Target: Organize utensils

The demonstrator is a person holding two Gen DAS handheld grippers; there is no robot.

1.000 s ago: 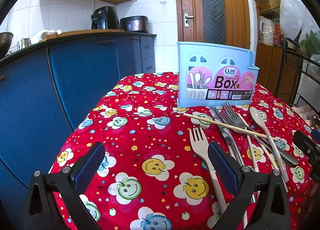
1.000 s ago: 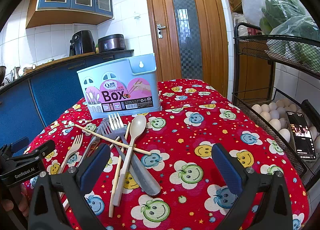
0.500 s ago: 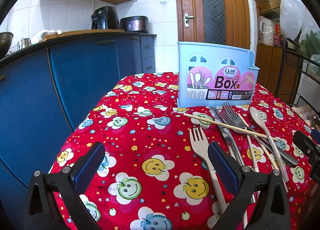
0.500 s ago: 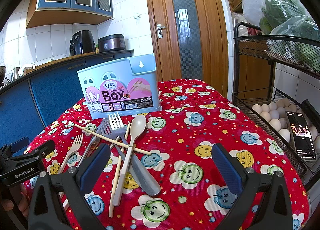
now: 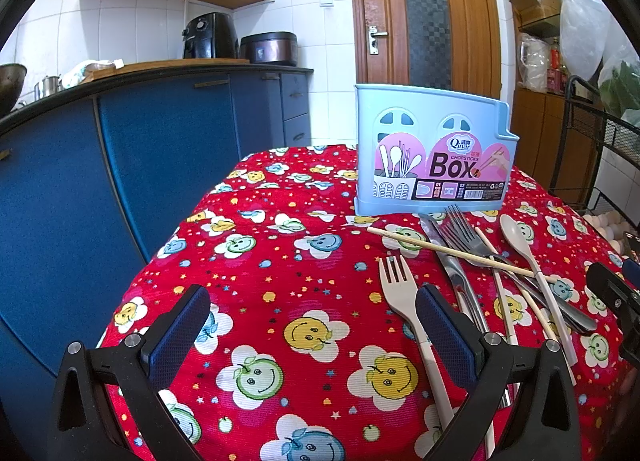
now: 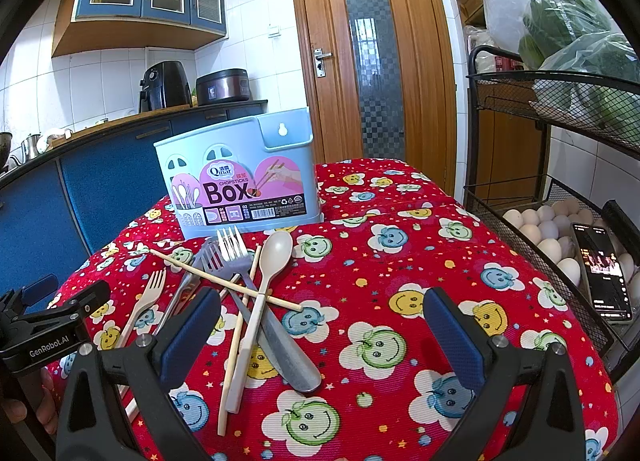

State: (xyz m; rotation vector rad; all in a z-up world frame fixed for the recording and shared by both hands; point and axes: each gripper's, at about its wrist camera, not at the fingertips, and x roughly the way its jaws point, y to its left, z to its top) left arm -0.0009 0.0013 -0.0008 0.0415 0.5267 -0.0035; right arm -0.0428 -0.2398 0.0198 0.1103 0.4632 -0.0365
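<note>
Comparing with a second ago, nothing has shifted: left gripper [image 5: 308,325] and right gripper [image 6: 320,325] both still hover with tongs wide apart, holding nothing. Lower left of the right wrist view, the beige spoon [image 6: 264,281], metal forks [image 6: 230,251], knife [image 6: 284,345], chopsticks [image 6: 224,277] and beige fork [image 5: 404,301] lie crossed before the blue chopsticks box [image 6: 240,181]. Sorting seems not yet begun.

Left gripper [image 5: 310,331] and right gripper [image 6: 322,335], jaws wide.
</note>
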